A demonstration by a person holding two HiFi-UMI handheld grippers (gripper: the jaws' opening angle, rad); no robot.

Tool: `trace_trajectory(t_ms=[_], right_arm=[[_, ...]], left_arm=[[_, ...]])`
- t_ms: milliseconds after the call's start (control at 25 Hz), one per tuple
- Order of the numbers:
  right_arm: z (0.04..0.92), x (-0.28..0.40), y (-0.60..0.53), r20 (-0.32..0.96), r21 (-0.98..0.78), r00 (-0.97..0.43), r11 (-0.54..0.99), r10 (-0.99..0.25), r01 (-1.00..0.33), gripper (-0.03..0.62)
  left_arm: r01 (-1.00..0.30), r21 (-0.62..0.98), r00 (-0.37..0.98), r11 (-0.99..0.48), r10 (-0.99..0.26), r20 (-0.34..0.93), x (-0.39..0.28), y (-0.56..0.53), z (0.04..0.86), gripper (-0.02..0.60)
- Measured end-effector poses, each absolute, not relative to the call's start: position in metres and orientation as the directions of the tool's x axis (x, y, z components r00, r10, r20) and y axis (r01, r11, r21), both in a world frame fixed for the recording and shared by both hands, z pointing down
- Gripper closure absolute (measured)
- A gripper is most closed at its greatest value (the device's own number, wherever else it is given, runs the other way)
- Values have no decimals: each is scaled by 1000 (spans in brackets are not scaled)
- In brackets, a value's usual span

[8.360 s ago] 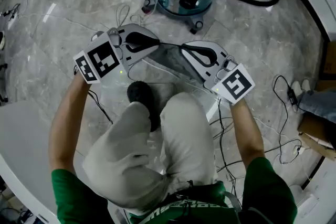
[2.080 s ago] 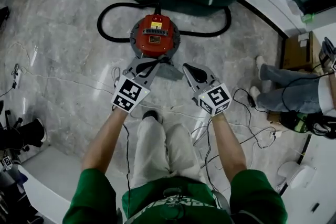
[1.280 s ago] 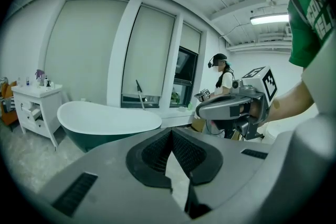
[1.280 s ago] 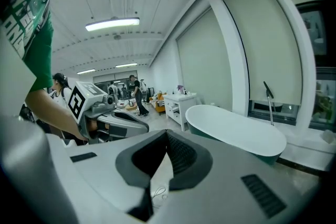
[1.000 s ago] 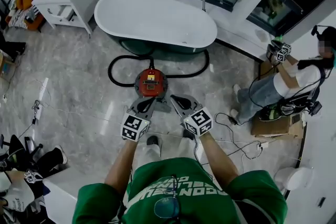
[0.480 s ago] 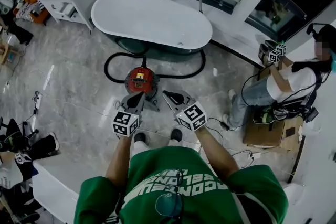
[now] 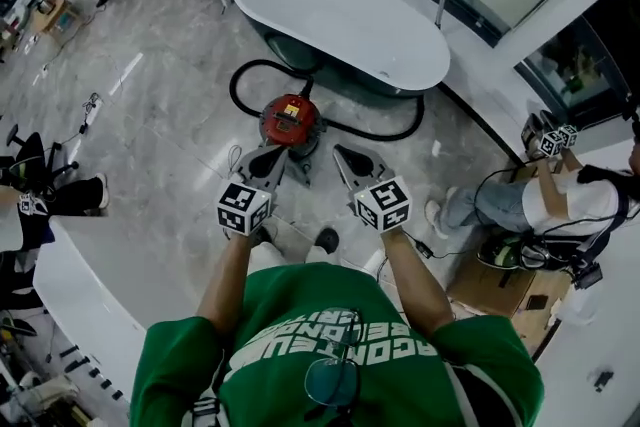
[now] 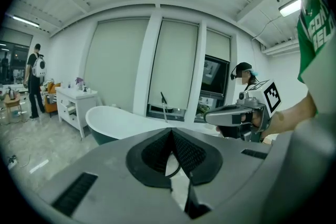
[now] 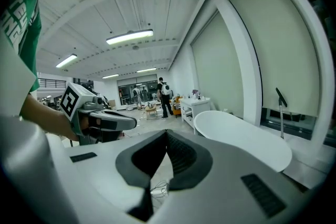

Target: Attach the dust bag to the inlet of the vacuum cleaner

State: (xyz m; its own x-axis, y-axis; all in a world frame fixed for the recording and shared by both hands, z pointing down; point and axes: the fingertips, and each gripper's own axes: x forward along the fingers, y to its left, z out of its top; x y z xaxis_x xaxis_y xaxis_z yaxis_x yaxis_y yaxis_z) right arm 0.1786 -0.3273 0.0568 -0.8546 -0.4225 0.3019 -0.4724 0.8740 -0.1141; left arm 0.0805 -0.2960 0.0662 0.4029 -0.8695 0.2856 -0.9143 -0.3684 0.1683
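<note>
At twelve o'clock from the person's feet, on the marble floor, stands the vacuum cleaner [image 7: 290, 117], red lid on. Its black hose [image 7: 245, 80] loops toward the bathtub [image 7: 335, 15] further out at one o'clock. Both tools are held near level, well above the floor. The left gripper [image 7: 278, 153] has its jaws pressed together on nothing, and the right gripper [image 7: 342, 155] is likewise closed and empty; each gripper view shows only the room past the meeting tips.

The dust bag is in neither. A grey shape [image 7: 303, 167] just at the vacuum cleaner's six o'clock side may be it, but it is too small to tell, and whether it sits on the inlet cannot be made out. I judge that no attaching is in hand at this moment. If the bag is unseated, the next move calls for stooping, parting one pair of jaws and bringing the bag's collar squarely to the inlet.

With the lid on, what the vacuum cleaner holds is hidden. The bathtub shows bare white inside.
</note>
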Motion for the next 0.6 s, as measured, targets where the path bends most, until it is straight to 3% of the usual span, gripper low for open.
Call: trace_trajectory(t_ms=[600], right_arm=[[51, 91, -285, 337, -86, -866, 904, -369, -419, 586]], left_arm=[[-950, 202, 285, -237, -924, 254, -26, -236, 62, 578]])
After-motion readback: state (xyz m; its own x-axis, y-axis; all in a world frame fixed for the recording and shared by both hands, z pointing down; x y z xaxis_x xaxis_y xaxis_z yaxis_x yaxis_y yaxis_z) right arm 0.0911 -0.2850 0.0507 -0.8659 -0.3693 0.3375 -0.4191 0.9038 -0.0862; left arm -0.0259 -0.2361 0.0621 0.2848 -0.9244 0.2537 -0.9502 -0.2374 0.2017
